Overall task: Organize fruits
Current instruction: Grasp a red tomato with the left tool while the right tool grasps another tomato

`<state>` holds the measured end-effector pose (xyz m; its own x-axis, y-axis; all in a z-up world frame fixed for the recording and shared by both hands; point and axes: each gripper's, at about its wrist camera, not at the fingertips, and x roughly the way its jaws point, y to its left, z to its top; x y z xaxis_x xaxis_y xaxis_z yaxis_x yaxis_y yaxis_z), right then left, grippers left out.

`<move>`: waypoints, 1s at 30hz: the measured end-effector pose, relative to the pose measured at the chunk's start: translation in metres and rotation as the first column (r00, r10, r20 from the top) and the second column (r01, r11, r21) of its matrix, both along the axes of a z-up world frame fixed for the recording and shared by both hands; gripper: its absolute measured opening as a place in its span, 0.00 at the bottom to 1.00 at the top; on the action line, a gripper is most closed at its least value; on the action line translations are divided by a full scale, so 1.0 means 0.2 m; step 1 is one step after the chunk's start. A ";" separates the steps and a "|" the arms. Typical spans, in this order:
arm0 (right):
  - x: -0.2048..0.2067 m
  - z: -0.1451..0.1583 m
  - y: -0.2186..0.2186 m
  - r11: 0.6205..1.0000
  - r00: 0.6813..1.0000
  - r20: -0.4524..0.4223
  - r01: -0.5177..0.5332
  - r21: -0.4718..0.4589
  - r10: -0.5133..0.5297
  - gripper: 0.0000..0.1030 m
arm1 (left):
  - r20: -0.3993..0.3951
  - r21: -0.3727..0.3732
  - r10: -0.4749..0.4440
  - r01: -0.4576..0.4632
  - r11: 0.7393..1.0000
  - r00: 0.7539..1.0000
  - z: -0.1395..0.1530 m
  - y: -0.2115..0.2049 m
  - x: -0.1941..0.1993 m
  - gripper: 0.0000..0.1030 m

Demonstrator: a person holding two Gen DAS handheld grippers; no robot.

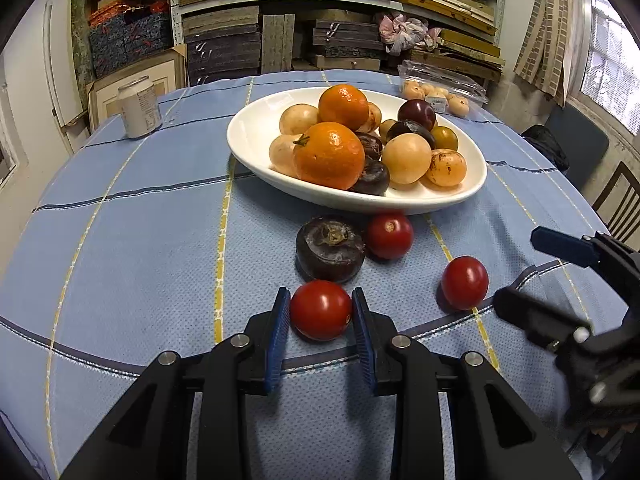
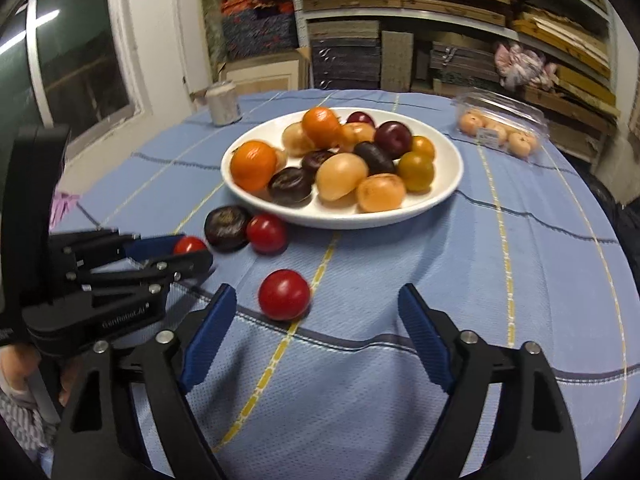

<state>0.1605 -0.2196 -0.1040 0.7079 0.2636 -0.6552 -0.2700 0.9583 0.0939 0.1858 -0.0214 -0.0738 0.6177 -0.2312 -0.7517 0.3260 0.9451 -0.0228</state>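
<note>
Fruit mostly fills the bowl (image 1: 256, 136); four pieces remain outside. Left tongs (image 1: 321, 312) clench one tomato (image 1: 320, 310); right tongs (image 2: 316, 320), released, near another tomato (image 2: 284, 295).

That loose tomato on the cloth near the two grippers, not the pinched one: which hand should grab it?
Probably the right. The right gripper stands open with the free tomato just ahead of it, while the left gripper is already shut on another tomato.
</note>
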 end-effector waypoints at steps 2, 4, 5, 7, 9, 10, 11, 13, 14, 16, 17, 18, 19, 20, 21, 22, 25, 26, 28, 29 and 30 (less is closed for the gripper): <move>0.00 -0.01 0.04 1.000 1.000 -0.002 -0.015 -0.027 0.015 0.73 | -0.001 -0.002 0.001 -0.001 1.000 1.000 0.00 0.00 0.00 0.30; 0.02 -0.02 0.07 0.999 1.000 -0.005 -0.024 -0.040 0.024 0.73 | -0.001 0.000 0.000 0.000 1.000 1.000 0.00 0.00 0.00 0.30; 0.03 -0.02 0.08 0.999 1.000 -0.006 -0.025 -0.046 0.024 0.73 | -0.001 0.002 -0.001 0.001 1.000 1.000 0.00 0.00 0.00 0.30; 0.06 -0.03 0.10 0.998 1.000 -0.015 -0.023 -0.058 0.022 0.72 | -0.001 0.003 -0.001 0.001 1.000 1.000 0.00 0.00 0.00 0.30; 0.08 -0.04 0.11 0.998 0.999 -0.034 -0.029 -0.059 0.027 0.71 | -0.002 0.006 -0.001 0.001 1.000 1.000 -0.01 0.00 0.00 0.30; 0.09 -0.05 0.11 0.998 0.999 -0.043 -0.032 -0.059 0.030 0.70 | -0.002 0.006 -0.001 0.001 1.000 1.000 -0.01 0.00 0.00 0.30; 0.10 -0.05 0.11 0.998 0.998 -0.051 -0.033 -0.058 0.030 0.68 | -0.003 0.006 0.000 0.000 1.000 1.000 -0.01 0.00 0.00 0.30; 0.12 -0.06 0.12 0.998 0.997 -0.067 -0.035 -0.053 0.031 0.66 | -0.006 0.006 0.000 0.000 1.000 1.000 -0.01 0.00 0.00 0.30; 0.12 -0.07 0.11 0.998 0.997 -0.073 -0.035 -0.052 0.031 0.63 | -0.006 0.007 0.000 0.000 1.000 1.000 -0.01 0.00 0.00 0.30; 0.14 -0.07 0.11 0.998 0.996 -0.086 -0.037 -0.050 0.032 0.56 | -0.005 0.010 0.000 0.000 1.000 1.000 -0.01 0.00 0.00 0.30; 0.14 -0.08 0.11 0.998 0.995 -0.091 -0.038 -0.048 0.033 0.50 | -0.005 0.012 0.000 0.000 1.000 1.000 -0.02 0.00 0.00 0.30; 0.15 -0.08 0.11 0.998 0.994 -0.100 -0.041 -0.047 0.036 0.46 | -0.004 0.013 -0.001 0.001 1.000 1.000 -0.02 0.00 0.00 0.30; 0.15 -0.09 0.11 0.998 0.993 -0.108 -0.047 -0.043 0.042 0.39 | -0.004 0.011 0.000 0.000 1.000 1.000 -0.02 0.00 0.00 0.30; 0.16 -0.10 0.12 0.998 0.992 -0.115 -0.052 -0.040 0.047 0.33 | -0.005 0.012 -0.001 0.001 1.000 1.000 -0.02 0.00 0.00 0.30; 0.16 -0.10 0.12 0.998 0.991 -0.126 -0.057 -0.038 0.052 0.32 | -0.004 0.012 0.000 0.001 1.000 1.000 -0.02 0.00 0.00 0.31; 0.16 -0.10 0.12 0.998 0.991 -0.124 -0.057 -0.040 0.052 0.32 | -0.004 0.012 -0.001 0.001 1.000 1.000 -0.02 0.00 0.00 0.30; 0.15 -0.11 0.12 0.997 0.991 -0.124 -0.063 -0.035 0.059 0.32 | -0.004 0.012 0.000 0.000 1.000 1.000 -0.02 0.00 0.00 0.30; 0.15 -0.11 0.11 0.997 0.990 -0.126 -0.065 -0.030 0.061 0.32 | -0.004 0.013 -0.001 0.001 1.000 1.000 -0.02 0.00 0.00 0.30; 0.14 -0.11 0.11 0.998 0.990 -0.125 -0.064 -0.022 0.060 0.32 | -0.002 0.013 0.000 0.000 1.000 1.000 -0.02 0.00 0.00 0.30; 0.14 -0.11 0.10 0.998 0.990 -0.126 -0.061 -0.017 0.058 0.32 | 0.001 0.014 0.001 -0.001 1.000 1.000 -0.02 -0.01 0.00 0.30; 0.13 -0.11 0.10 0.998 0.990 -0.127 -0.060 -0.014 0.058 0.32 | 0.007 0.014 0.003 -0.003 1.000 1.000 -0.01 -0.01 0.00 0.30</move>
